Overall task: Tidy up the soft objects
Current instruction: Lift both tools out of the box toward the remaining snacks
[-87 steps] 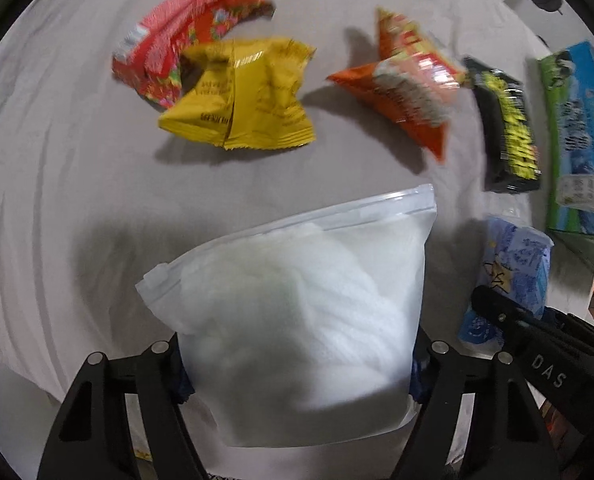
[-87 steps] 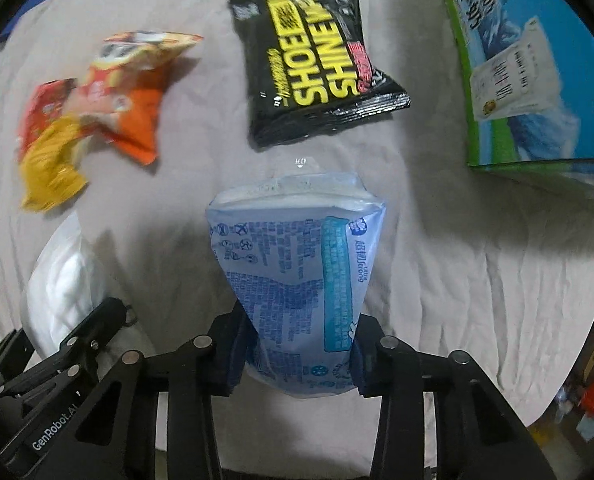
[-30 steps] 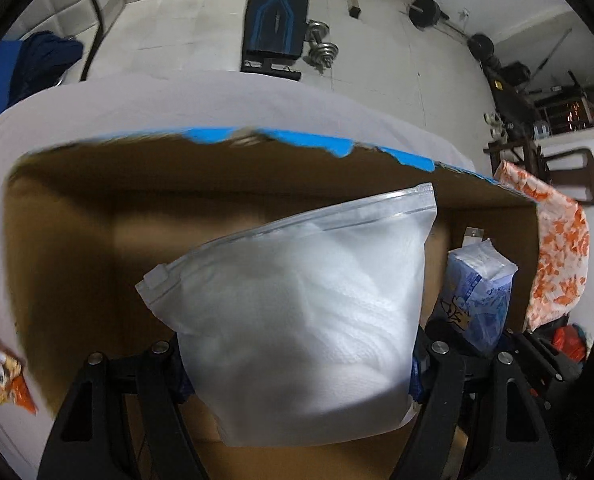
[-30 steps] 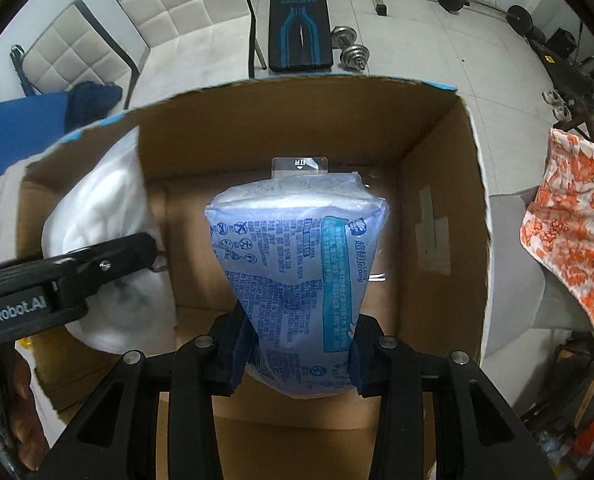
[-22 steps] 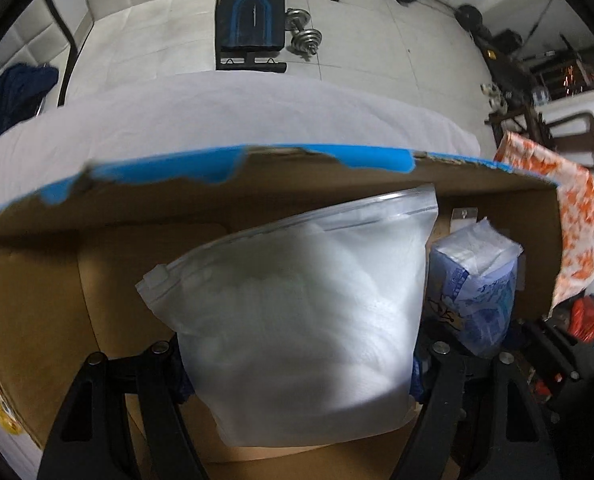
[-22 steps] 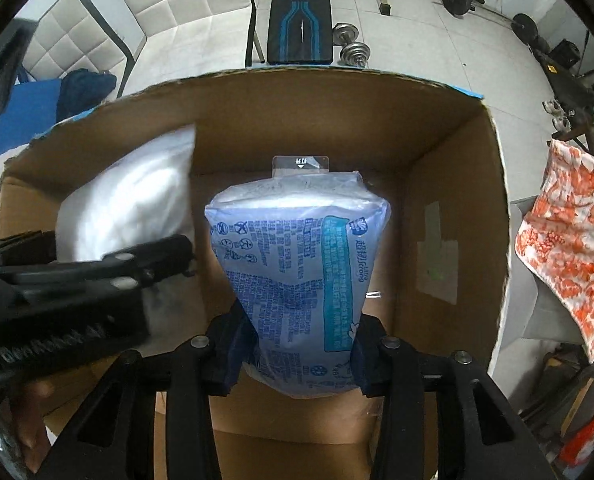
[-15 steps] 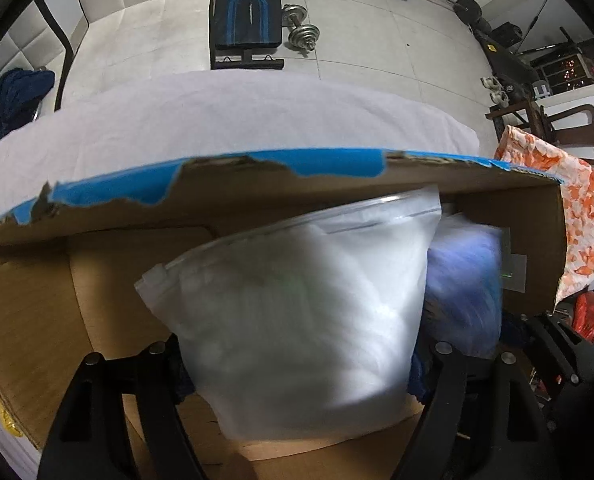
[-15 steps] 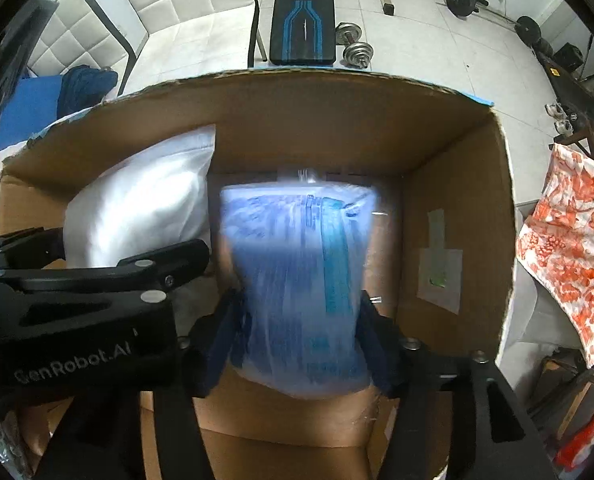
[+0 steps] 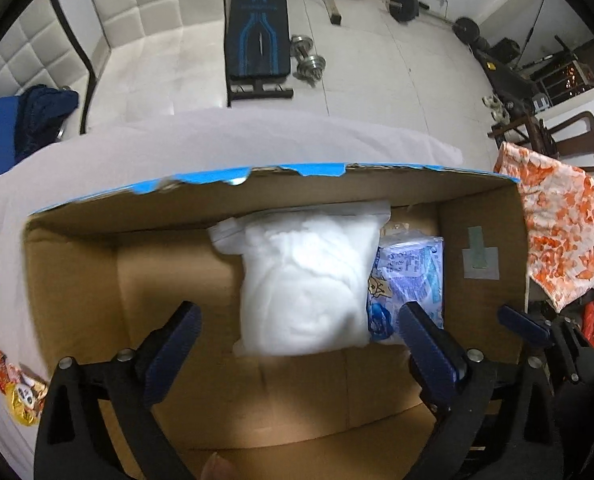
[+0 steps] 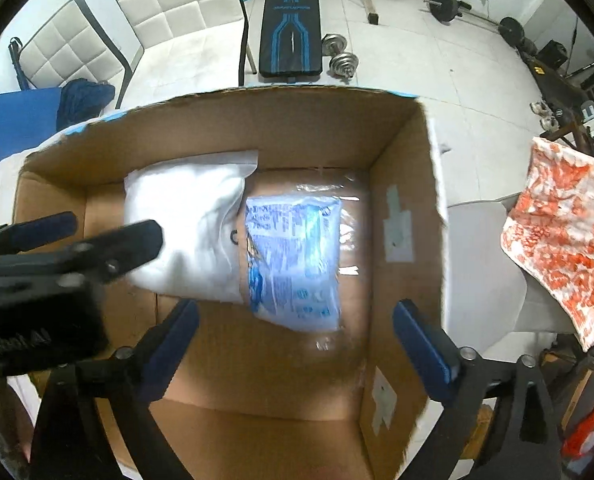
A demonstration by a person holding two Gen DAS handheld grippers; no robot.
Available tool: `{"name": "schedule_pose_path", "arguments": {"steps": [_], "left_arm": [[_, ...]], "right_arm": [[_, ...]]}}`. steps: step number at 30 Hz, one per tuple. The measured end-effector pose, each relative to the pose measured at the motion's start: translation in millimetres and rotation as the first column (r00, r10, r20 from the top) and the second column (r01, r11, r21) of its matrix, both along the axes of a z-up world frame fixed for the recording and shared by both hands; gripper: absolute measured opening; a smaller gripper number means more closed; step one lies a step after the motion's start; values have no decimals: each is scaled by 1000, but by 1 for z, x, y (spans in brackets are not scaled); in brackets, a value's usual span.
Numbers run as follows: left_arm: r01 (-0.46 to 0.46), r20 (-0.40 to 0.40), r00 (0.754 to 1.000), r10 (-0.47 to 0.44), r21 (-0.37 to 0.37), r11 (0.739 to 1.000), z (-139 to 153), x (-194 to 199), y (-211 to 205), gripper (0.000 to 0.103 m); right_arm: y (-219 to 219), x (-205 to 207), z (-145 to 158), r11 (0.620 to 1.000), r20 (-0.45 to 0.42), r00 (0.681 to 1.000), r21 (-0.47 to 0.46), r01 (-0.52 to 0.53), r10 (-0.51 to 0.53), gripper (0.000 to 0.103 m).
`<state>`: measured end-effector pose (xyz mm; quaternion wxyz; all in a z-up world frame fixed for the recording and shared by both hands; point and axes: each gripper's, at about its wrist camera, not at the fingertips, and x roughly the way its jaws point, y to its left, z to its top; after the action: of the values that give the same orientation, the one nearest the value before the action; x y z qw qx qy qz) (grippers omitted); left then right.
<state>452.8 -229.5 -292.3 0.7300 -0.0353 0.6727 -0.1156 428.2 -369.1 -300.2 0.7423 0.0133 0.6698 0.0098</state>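
Note:
A white zip bag of soft filling (image 9: 307, 280) lies inside the open cardboard box (image 9: 73, 280); it also shows in the right wrist view (image 10: 185, 232). A blue printed soft pack (image 9: 411, 280) lies beside it on its right, touching it, and shows in the right wrist view (image 10: 295, 260). My left gripper (image 9: 299, 322) is open and empty above the box. My right gripper (image 10: 295, 318) is open and empty above the box (image 10: 401, 184). The left gripper's body appears at the left of the right wrist view (image 10: 69, 256).
The box stands on a white-clothed surface (image 9: 97, 160). Snack packets (image 9: 13, 384) lie at the left edge. An orange patterned cloth (image 10: 561, 240) hangs to the right. Chairs (image 10: 169, 4), a bench (image 10: 291, 20) and dumbbells stand on the floor beyond.
Both grippers opened and let go. The white bag and the blue pack dropped into the box and now lie on its bottom side by side.

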Motion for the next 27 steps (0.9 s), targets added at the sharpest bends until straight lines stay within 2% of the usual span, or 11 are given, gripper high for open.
{"name": "schedule_pose_path", "arguments": {"steps": [4,8,18,27], "left_arm": [[-1,54,999,1,8,1000,21,-22,5,101],[-9,152,988,-1,64,998,49,-53,13,101],[-37,238,971,17,80,996,102,-120,30,101],[-63,342,940,26,96,993,157,-181,34,101]], "right_arm": [[-3,-24,26,1000,31,999,6,19,-20,99],[-3,-55,56,1000,71,997,12,19,-20,99],[3,-134,112,999,139,990,39,22,-27,99],[3,-190,161,999,200,979,36,25,-32,99]]}}
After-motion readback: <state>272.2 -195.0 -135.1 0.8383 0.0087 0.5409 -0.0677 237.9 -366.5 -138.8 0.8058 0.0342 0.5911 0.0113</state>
